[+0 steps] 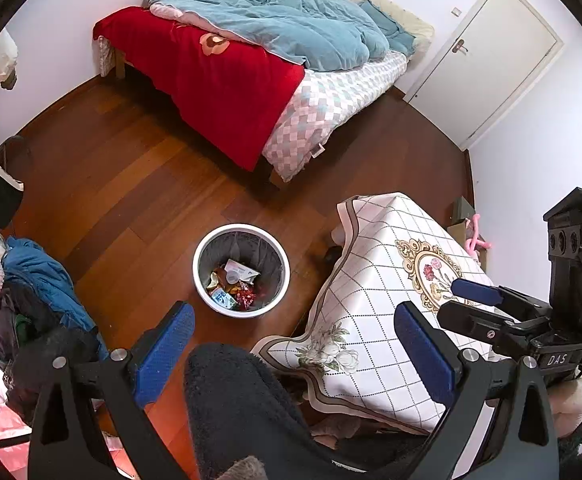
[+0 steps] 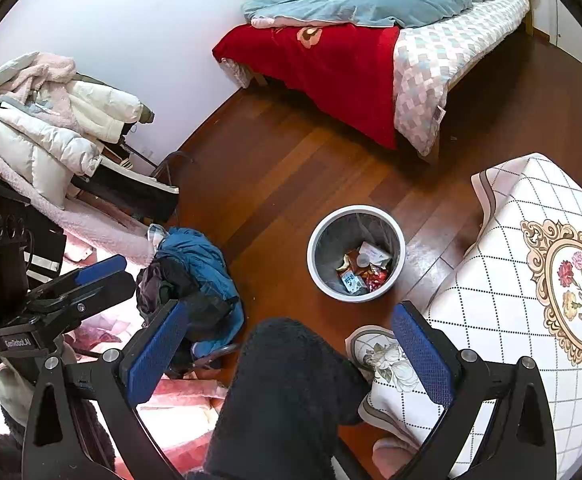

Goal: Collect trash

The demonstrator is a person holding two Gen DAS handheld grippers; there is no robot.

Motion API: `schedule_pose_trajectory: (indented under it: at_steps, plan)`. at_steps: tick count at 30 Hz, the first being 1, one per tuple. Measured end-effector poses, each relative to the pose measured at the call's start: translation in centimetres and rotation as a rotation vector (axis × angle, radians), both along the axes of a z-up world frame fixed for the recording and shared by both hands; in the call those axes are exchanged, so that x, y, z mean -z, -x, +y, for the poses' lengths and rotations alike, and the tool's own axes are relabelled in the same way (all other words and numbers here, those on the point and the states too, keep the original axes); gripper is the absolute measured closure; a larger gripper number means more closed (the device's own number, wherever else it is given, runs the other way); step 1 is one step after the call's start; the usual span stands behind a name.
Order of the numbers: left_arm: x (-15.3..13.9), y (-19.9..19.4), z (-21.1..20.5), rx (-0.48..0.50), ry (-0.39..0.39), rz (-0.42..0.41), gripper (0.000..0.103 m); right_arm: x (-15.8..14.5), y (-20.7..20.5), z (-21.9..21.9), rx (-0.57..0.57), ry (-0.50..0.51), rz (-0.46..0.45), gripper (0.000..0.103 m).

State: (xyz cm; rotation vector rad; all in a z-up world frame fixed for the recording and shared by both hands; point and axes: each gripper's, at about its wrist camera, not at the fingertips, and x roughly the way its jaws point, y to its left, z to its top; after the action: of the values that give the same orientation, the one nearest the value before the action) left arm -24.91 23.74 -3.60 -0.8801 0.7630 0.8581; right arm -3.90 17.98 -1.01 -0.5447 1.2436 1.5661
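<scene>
A white-rimmed trash bin (image 1: 243, 313) with a dark liner stands on the wooden floor, holding wrappers and a small carton (image 1: 235, 280). My left gripper (image 1: 295, 348) hangs open above and short of the bin, nothing between its blue pads. Beneath it is the person's dark fuzzy leg (image 1: 243, 400). My right gripper (image 1: 465, 306) shows at the right over the table. In the right wrist view the bin (image 2: 355, 297) and its trash (image 2: 365, 270) sit ahead. My right gripper (image 2: 291, 354) is open and empty. My left gripper (image 2: 91, 280) shows at the left.
A table with a white patterned cloth (image 1: 383, 300) (image 2: 511, 300) stands right of the bin. A pile of clothes (image 1: 39, 280) (image 2: 195, 264) lies to its left. A bed (image 1: 231, 68) with red and blue covers stands beyond, and a white door (image 1: 491, 60) is at the far right.
</scene>
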Motion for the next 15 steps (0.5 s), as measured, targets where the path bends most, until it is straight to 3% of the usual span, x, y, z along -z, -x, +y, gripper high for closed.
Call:
schedule_pose_trajectory:
  at_steps: [15]
  plan:
    - [-0.1, -0.22, -0.33, 0.004, -0.003, -0.011, 0.0, -0.04, 0.08, -0.07, -0.013, 0.007, 0.004, 0.0]
